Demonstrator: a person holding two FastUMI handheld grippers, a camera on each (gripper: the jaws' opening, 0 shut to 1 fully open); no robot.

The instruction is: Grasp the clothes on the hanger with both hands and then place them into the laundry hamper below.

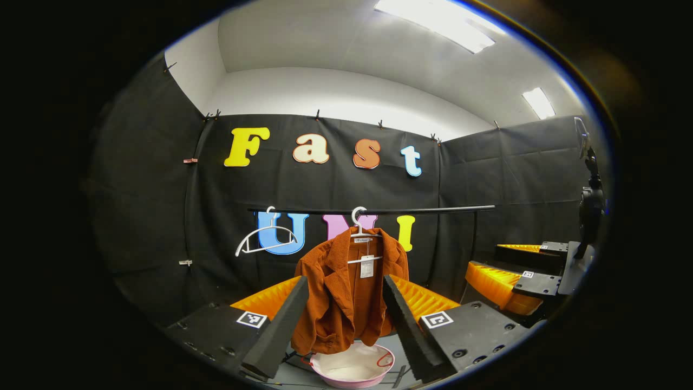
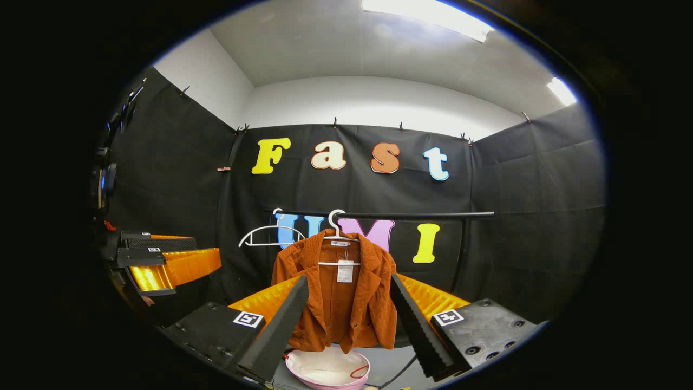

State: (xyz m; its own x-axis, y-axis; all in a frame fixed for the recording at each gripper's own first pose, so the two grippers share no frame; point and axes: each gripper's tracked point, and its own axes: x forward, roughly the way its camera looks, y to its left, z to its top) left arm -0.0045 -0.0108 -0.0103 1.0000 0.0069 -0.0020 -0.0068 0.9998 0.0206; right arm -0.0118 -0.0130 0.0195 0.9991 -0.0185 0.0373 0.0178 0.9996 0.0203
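1. Rail (image 1: 373, 210) is running level across the back of the booth, carrying two white hangers: an empty hanger (image 1: 265, 238) is hanging at the left end, and a rust corduroy jacket (image 1: 346, 292) is hanging on the second hanger (image 1: 361, 230) just to its right.
2. Left gripper (image 1: 346, 314) is hovering in front of the jacket with its fingers spread wide apart and nothing between them; in the left gripper view the jacket is showing through the gap, well apart from the fingers.
3. Laundry hamper (image 1: 354, 371), pink-rimmed with a white inside, is sitting on the floor directly below the jacket's hem, looking empty.
4. Right gripper (image 2: 346, 319) is likewise standing spread open and empty, facing the same jacket (image 2: 338, 292) from slightly to the right; hamper (image 2: 327, 371) is showing below its fingers. In the left gripper view it is showing far off at the right edge (image 1: 509, 284).
5. Progress, as judged: nothing is done yet. Jacket is not yet grasped and is fully on its hanger. Left to do: close in on both shoulders, clamp, lift off the hanger, lower into the hamper.
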